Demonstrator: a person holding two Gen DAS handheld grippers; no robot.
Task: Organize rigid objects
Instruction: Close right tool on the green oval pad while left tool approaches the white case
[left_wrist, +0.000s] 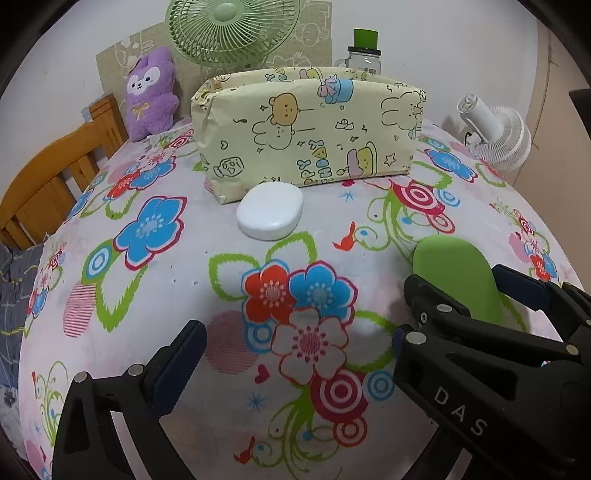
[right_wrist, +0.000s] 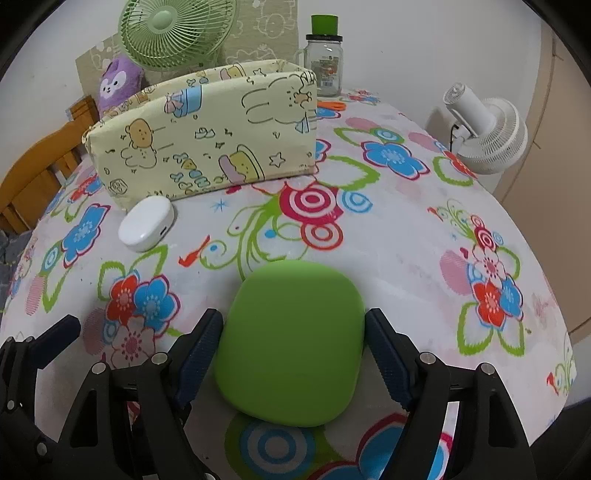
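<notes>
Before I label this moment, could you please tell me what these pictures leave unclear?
- Inside of the patterned pouch: both views show only its outer wall.
- Green case: in the right view, whether the right gripper pads press it.
- Jar label: too small to read.

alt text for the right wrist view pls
The right gripper straddles a green case on a flowered cloth, pads at its sides. Farther back, a white case lies before a cartoon-print pouch.
</notes>
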